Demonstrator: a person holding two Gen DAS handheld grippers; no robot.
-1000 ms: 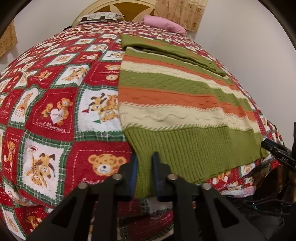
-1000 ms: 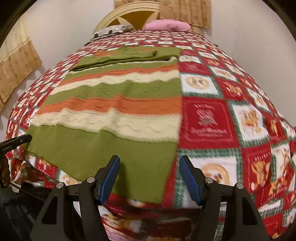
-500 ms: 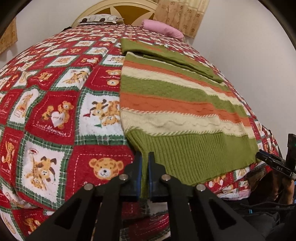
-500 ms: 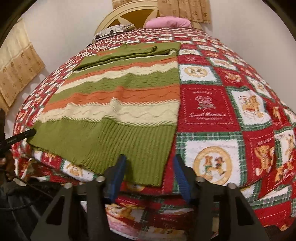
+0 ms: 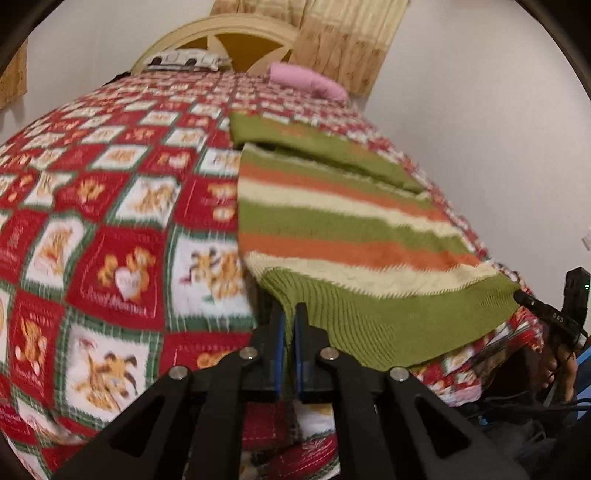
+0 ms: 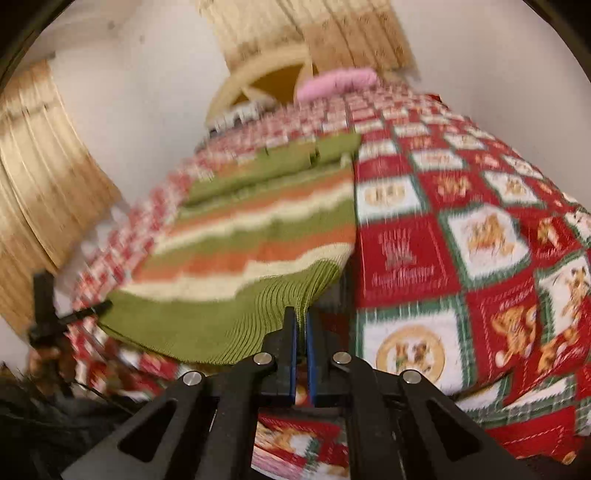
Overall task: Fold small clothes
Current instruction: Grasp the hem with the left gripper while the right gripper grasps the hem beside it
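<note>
Fingers (image 5: pixel 279 325) of the left gripper (image 5: pixel 289 314) and right gripper (image 6: pixel 301 317) clamp the sweater's (image 5: pixel 343 236) ribbed hem corners; soft, stretchy knit likely sags between them.

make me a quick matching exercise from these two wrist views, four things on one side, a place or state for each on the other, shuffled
Things:
1. left gripper
2. right gripper
3. pink pillow
4. sleeve

Places or states:
A. folded across the top of the sweater
B. shut on the sweater hem's left corner
C. at the head of the bed, by the headboard
D. shut on the sweater hem's right corner

Pairs: 1-B, 2-D, 3-C, 4-A
</note>
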